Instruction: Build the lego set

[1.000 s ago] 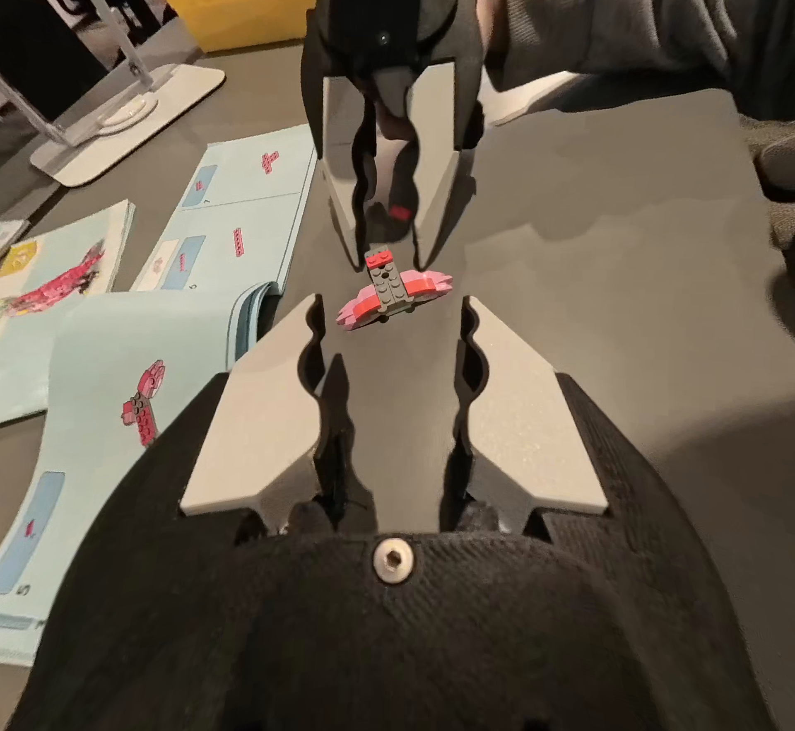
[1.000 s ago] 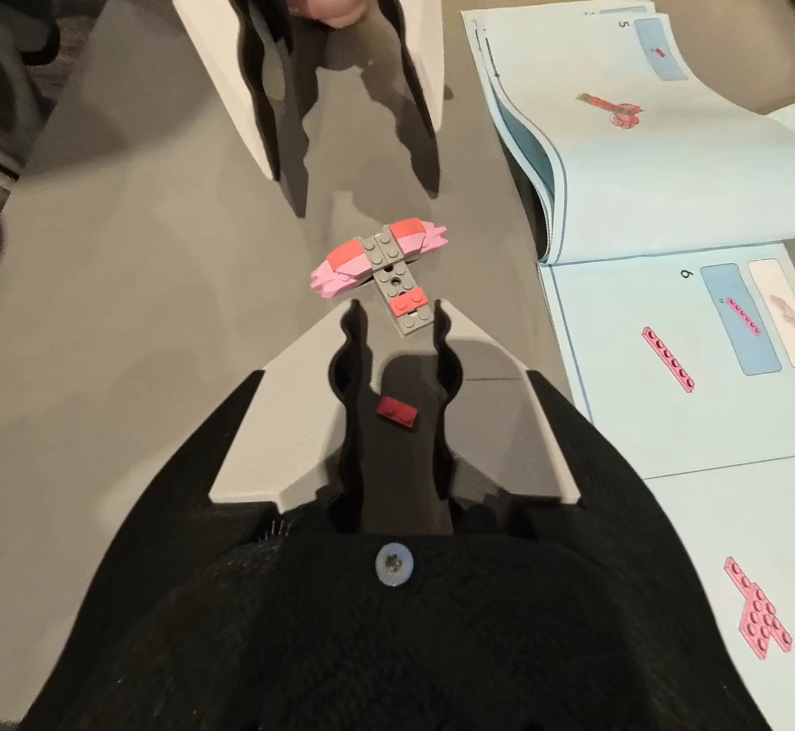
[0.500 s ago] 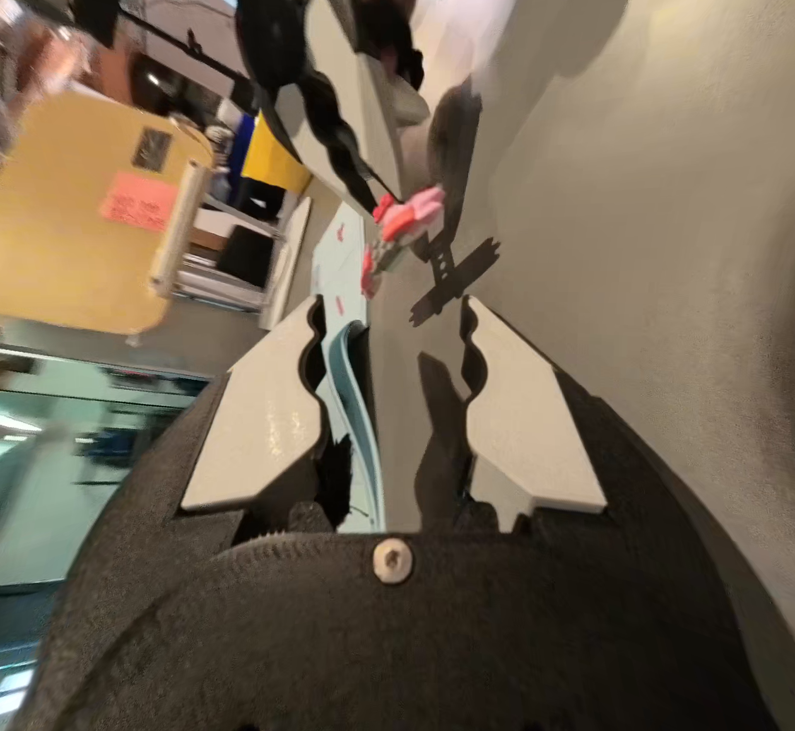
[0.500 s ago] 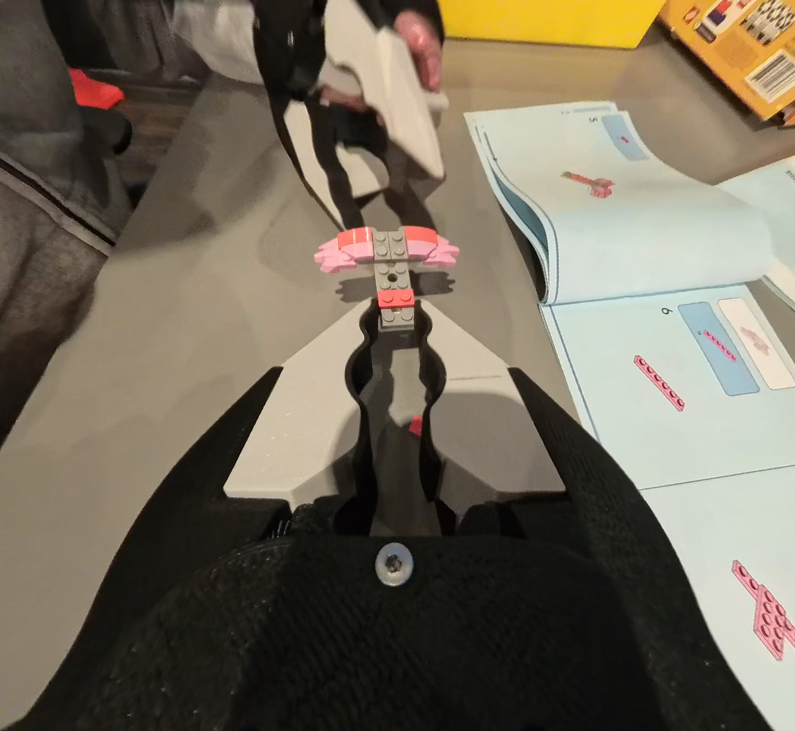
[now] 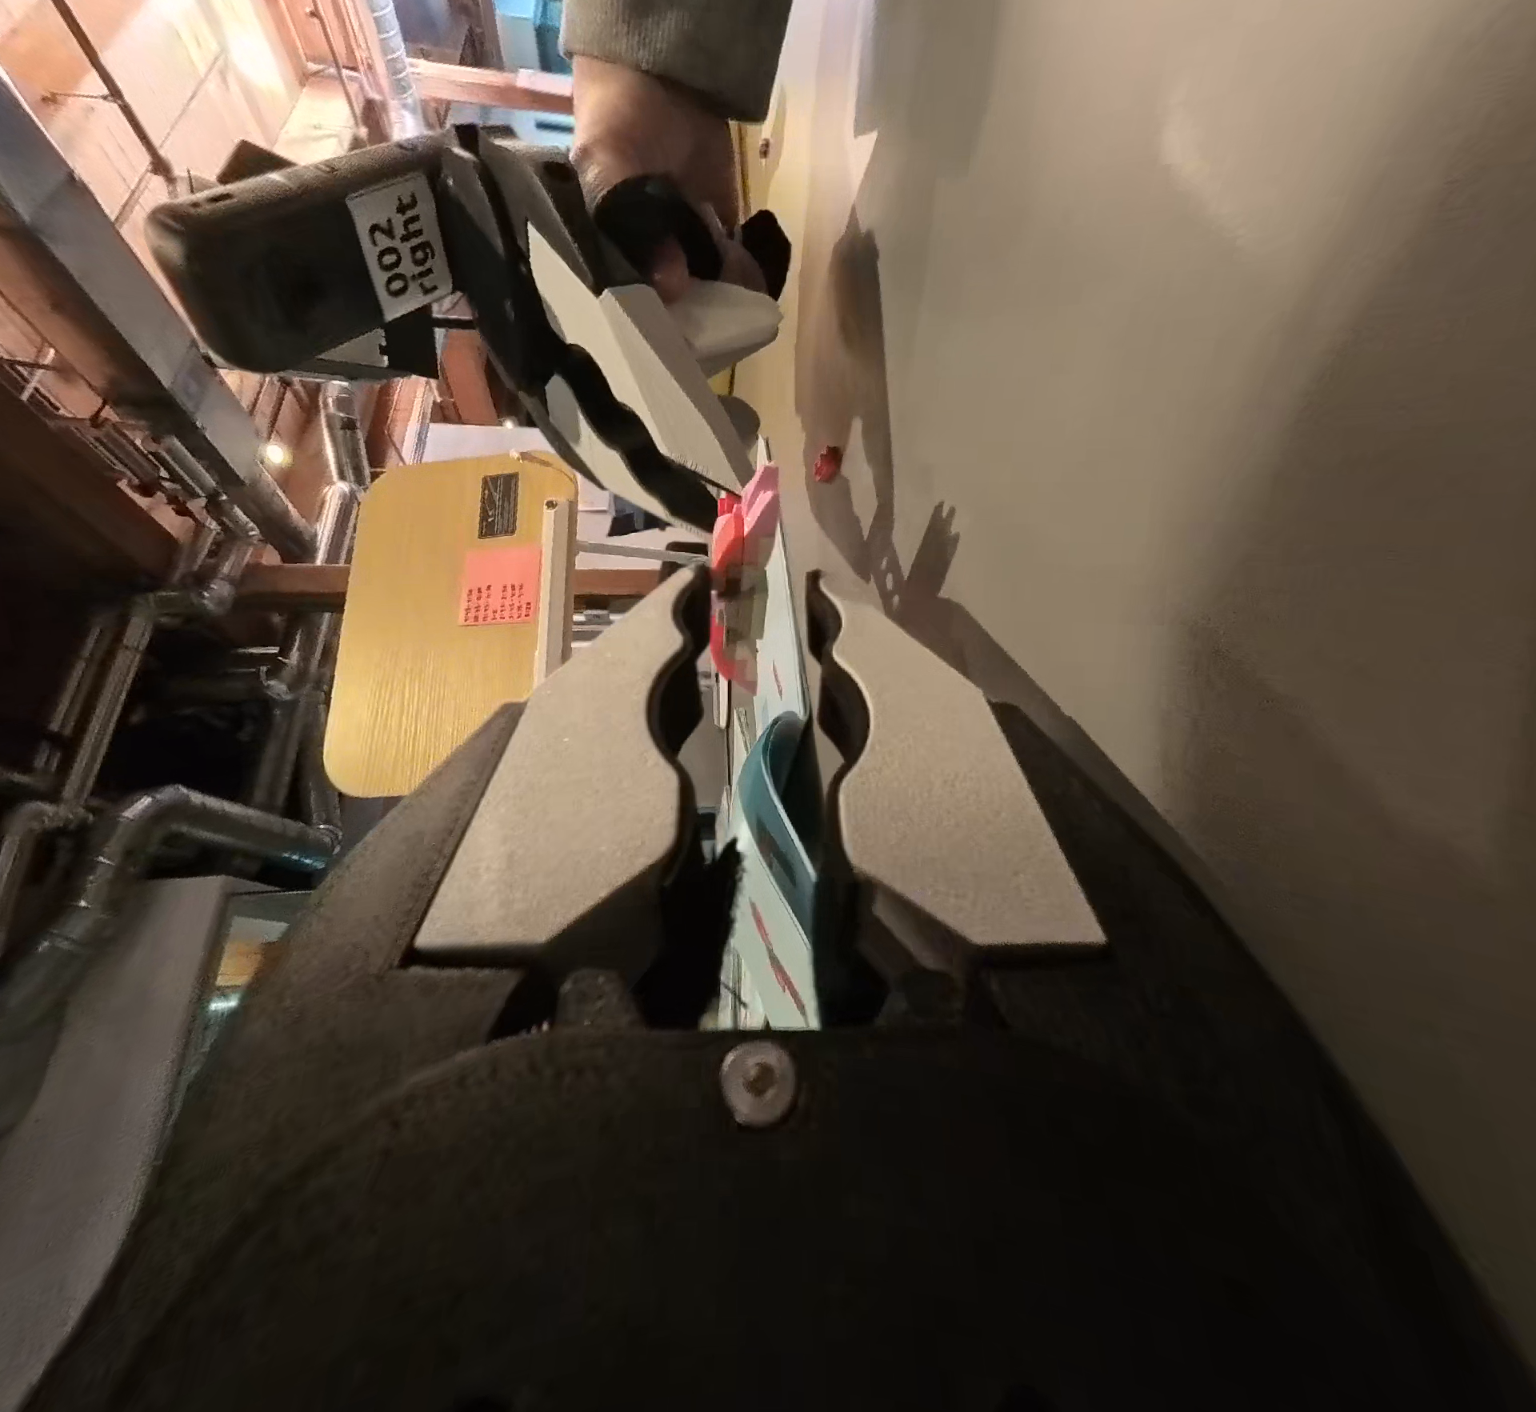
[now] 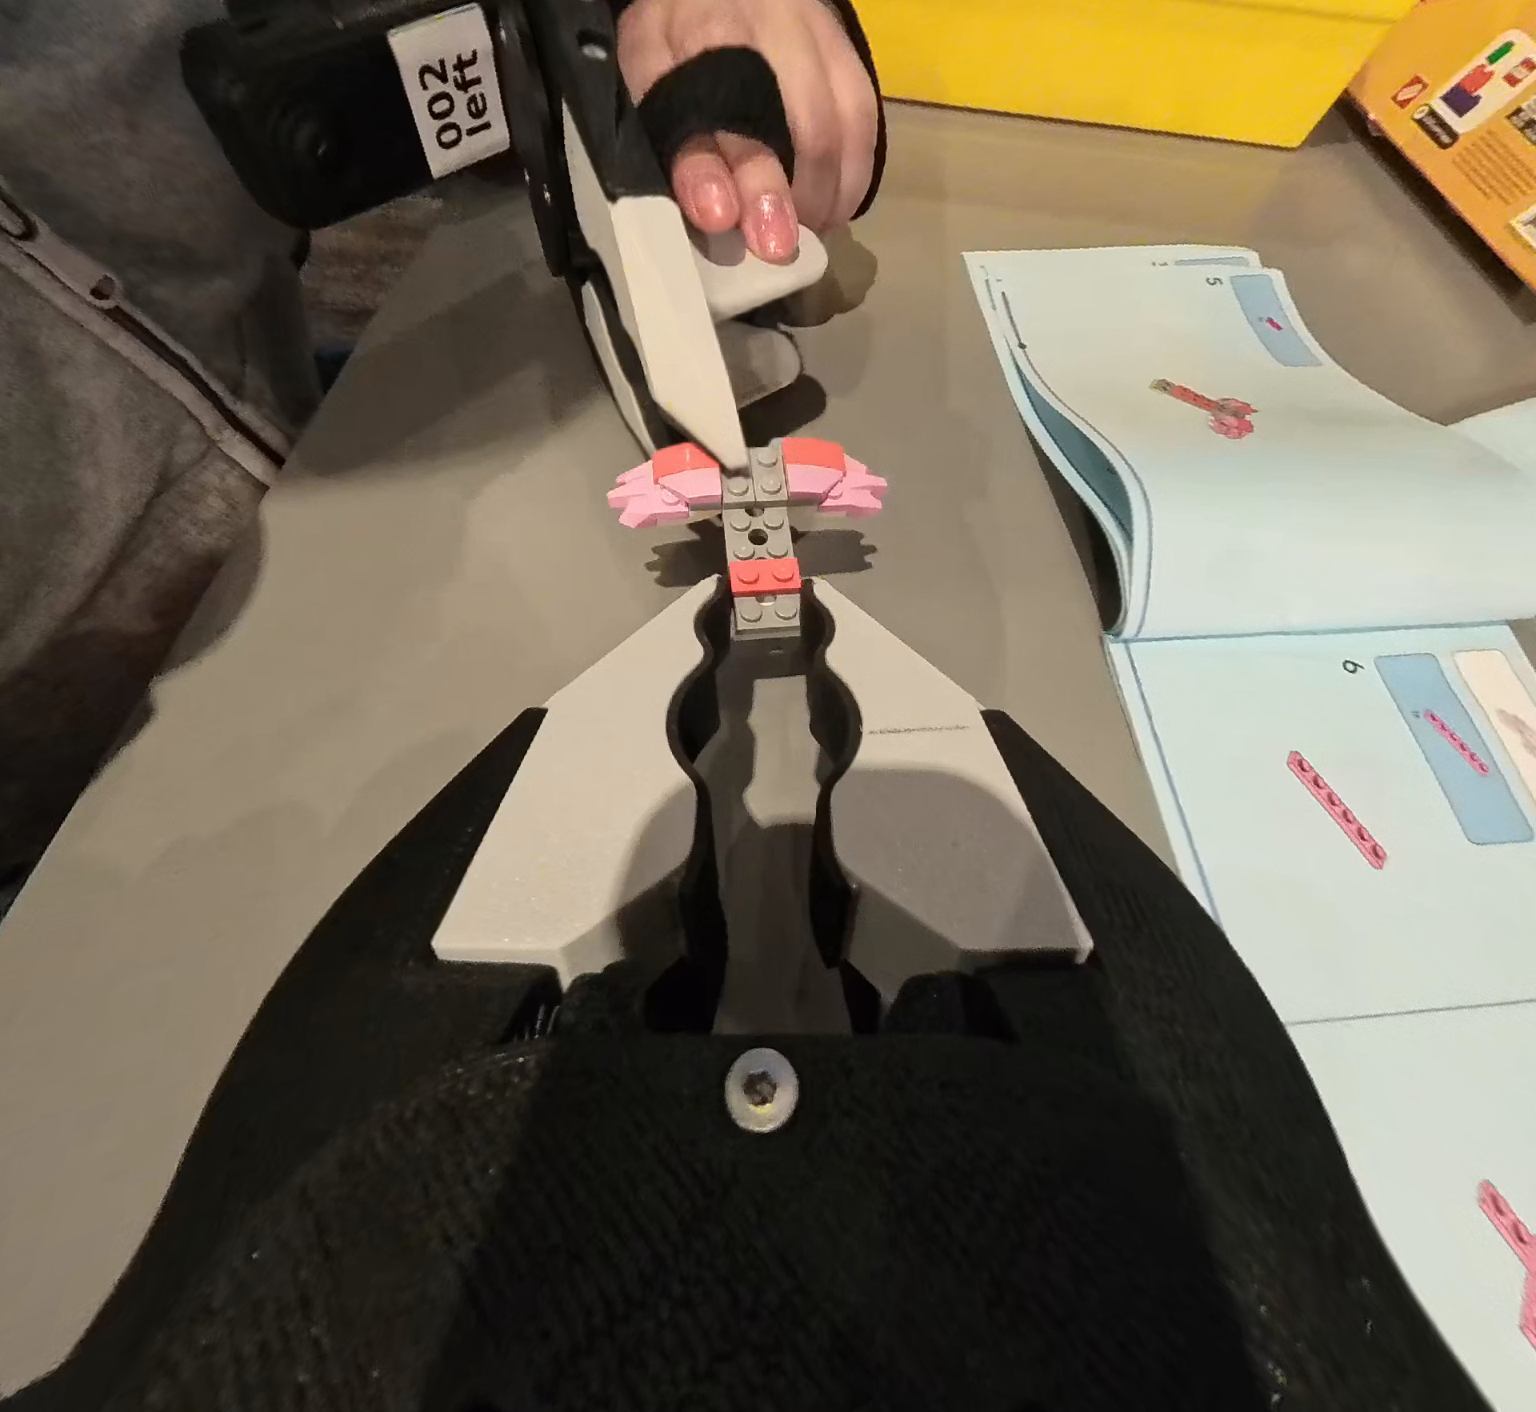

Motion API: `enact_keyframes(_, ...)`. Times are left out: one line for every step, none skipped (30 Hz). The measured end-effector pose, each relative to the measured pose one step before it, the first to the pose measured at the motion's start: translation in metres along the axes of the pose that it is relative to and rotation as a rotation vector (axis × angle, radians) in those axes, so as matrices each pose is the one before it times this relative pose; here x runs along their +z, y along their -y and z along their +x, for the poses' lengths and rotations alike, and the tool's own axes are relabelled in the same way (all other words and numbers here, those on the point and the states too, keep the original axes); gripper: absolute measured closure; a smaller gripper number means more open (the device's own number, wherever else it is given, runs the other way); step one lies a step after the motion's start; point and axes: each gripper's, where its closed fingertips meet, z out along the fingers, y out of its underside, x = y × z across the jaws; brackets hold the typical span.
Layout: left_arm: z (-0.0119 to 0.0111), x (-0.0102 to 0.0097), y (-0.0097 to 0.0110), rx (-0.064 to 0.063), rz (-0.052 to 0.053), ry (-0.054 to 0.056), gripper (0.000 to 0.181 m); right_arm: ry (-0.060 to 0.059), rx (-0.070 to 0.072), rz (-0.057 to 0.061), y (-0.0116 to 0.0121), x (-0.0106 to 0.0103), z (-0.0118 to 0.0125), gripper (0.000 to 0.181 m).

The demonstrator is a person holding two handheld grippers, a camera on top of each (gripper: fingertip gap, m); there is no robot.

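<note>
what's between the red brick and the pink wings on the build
Bare grey plate, studs and two holes showing, seen in the right wrist view.

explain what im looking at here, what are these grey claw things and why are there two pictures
There is no robot here. A person holds a hand-operated two-finger tool in each hand, and each tool carries a camera looking forward along its own fingers. That is why there are two pictures.

In the right wrist view, the right tool fills the foreground. It pinches the grey end of a small lego model with pink and red wings, held just above the grey table. Opposite, a hand brings in the left tool, turned on its side.

The left wrist view is that tool's own camera, so its picture is tilted. Its fingers straddle the model with a gap, not clamped.

An open instruction booklet lies on the table, a yellow bin stands behind, and a loose red piece lies nearby.
</note>
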Motion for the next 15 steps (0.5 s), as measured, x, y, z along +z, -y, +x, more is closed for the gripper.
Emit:
enact_keyframes(-0.00020,0.00049,-0.00089,0.0083,-0.0089,0.0050,0.160,0.0034,-0.0032,0.0003,0.00011,0.00046,-0.00098,0.167)
enact_keyframes(-0.00124,0.00036,-0.00125,0.0056,-0.0077,0.0109,0.158,0.0032,-0.0013,0.0002,0.00010,0.00029,-0.00078,0.167)
enact_keyframes(-0.00127,-0.00003,-0.00071,0.0001,-0.0030,0.0080,0.154,0.0004,-0.0006,-0.0004,-0.00010,0.00008,-0.00010,0.167)
enact_keyframes(-0.00060,-0.00052,0.00040,-0.0025,0.0036,0.0019,0.153,-0.0004,0.0006,-0.0002,-0.00039,-0.00004,0.00008,0.167)
enact_keyframes(0.00028,-0.00067,0.00093,-0.0013,0.0070,-0.0033,0.155,0.0009,0.0029,-0.0007,-0.00057,-0.00001,0.00015,0.167)
enact_keyframes(0.00114,-0.00069,0.00105,0.0058,0.0064,-0.0057,0.161,-0.0004,0.0026,-0.0006,-0.00067,-0.00002,0.00028,0.167)
enact_keyframes(0.00078,-0.00046,0.00089,0.0118,0.0035,-0.0012,0.167,-0.0003,0.0021,0.0003,-0.00049,-0.00006,0.00038,0.167)
enact_keyframes(0.00043,-0.00001,-0.00003,0.0138,-0.0028,0.0023,0.169,0.0012,0.0030,0.0000,-0.00034,0.00005,0.00004,0.167)
enact_keyframes(0.00016,0.00029,-0.00074,0.0082,-0.0068,0.0013,0.169,-0.0032,0.0001,-0.0024,-0.00066,0.00027,0.00048,0.167)
enact_keyframes(0.00049,0.00023,-0.00075,0.0039,-0.0045,-0.0031,0.169,-0.0043,-0.0057,-0.0026,-0.00085,0.00032,0.00033,0.167)
enact_keyframes(0.00015,0.00009,-0.00044,0.0040,-0.0005,0.0003,0.169,-0.0051,-0.0076,0.0007,-0.00003,0.00011,0.00024,0.167)
enact_keyframes(-0.00023,0.00022,-0.00027,0.0057,0.0001,0.0050,0.169,-0.0017,-0.0035,0.0022,0.00033,-0.00045,0.00001,0.167)
enact_keyframes(-0.00112,0.00042,-0.00105,0.0088,-0.0060,0.0143,0.169,0.0089,0.0012,0.0067,0.00136,-0.00061,-0.00140,0.167)
enact_keyframes(-0.00243,0.00092,-0.00223,0.0161,-0.0133,0.0251,0.168,0.0073,0.0049,0.0101,0.00189,-0.00047,-0.00109,0.167)
enact_keyframes(-0.00081,0.00051,-0.00128,0.0178,-0.0070,0.0142,0.170,0.0019,0.0016,0.0052,0.00114,-0.00011,-0.00028,0.167)
